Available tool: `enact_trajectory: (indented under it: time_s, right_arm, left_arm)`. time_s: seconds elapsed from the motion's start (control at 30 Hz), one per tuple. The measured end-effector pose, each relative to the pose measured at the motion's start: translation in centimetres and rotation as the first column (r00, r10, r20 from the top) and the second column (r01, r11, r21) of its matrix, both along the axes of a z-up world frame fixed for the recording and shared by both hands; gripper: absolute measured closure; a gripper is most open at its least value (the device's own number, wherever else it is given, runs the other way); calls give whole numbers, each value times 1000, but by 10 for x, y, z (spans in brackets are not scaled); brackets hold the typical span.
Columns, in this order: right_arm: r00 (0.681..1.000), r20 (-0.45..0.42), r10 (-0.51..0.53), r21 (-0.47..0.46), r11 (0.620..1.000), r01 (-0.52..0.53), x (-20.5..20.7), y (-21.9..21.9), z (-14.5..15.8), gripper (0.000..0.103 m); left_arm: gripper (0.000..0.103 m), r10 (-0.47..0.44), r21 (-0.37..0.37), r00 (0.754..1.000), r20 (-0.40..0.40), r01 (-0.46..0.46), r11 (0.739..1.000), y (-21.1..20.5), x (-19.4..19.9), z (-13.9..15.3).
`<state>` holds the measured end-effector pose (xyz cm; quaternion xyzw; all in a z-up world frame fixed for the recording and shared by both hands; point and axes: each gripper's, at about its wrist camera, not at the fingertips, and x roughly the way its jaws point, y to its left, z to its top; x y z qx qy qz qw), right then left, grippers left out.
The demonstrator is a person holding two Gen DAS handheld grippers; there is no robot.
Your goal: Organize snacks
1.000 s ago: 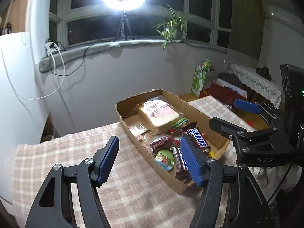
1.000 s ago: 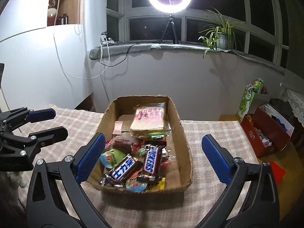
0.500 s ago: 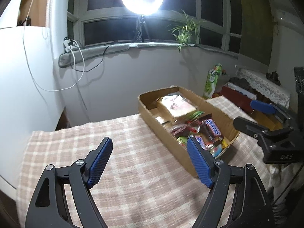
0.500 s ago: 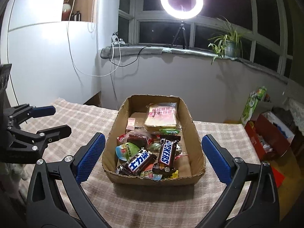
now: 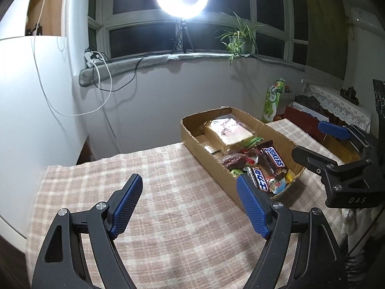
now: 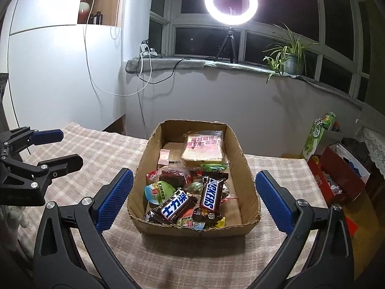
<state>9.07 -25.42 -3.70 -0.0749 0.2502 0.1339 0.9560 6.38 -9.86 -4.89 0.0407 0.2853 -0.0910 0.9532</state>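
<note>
Sitting on the checked cloth (image 6: 101, 154) is the box (image 6: 243, 163), a shallow cardboard tray with the snacks piled inside. From my right camera it lies dead ahead at twelve o'clock, its long side running away from me. A bagged bread (image 6: 203, 148) fills the far end, with a small pink packet (image 6: 164, 156) at its nine o'clock. Toward the near end a Snickers (image 6: 212, 193) lies almost lengthwise, and at its eight o'clock a second bar (image 6: 174, 206) with blue-and-white lettering lies slanted. A round green-lidded cup (image 6: 158, 191) sits at ten o'clock of that bar, and a dark red wrapped piece (image 6: 174, 175) lies between the cup and the bread. Small bright wrappers crowd the near wall; I cannot tell what they are.

My right claw (image 6: 192, 200) has its blue pads (image 6: 113, 200) spread wide, one on each side of the box's near end, gripping nothing. Whether the pads touch the cardboard I cannot tell.

From my left camera the box (image 5: 204, 154) sits at two o'clock, off to the side. My left claw (image 5: 190, 204) is also spread wide and empty, over bare cloth, its right pad (image 5: 251, 207) overlapping the near corner of the box in the view.

Farther out, a ring light (image 6: 231, 1) on a tripod glares from the sill at twelve o'clock, a potted plant (image 6: 292, 55) at two o'clock. A red box (image 6: 336, 168) and a green carton (image 6: 317, 134) stand at three o'clock, beyond the table.
</note>
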Motion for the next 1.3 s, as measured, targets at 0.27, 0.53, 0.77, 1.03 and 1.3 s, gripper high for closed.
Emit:
enact_trajectory:
  time_s: [0.27,0.53,0.77,1.03,1.3]
  right_arm:
    - [1000,-6,-5,-6,1000,5,0,-2,-1,0]
    - [1000,-4,-8,-6,1000,8,-1,-2,-2,0]
    - [1000,-4,-10,-8,1000,10,-1,-2,-3,0]
    - [1000,0,-11,-11,1000,11,-3,-2,-4,0]
    - [1000,-3,-13,-15,1000,13,-3,-4,-6,0]
  left_arm:
    - [22,4,3,1000,-4,-4,1000,-1,0,1]
    - [22,8,-8,1000,-11,-8,1000,0,0,1]
    - [22,10,-13,1000,-11,-10,1000,1,0,2]
    - [22,9,-18,1000,-15,-10,1000,2,1,2]
    - [22,10,-18,1000,-13,-11,1000,2,0,3]
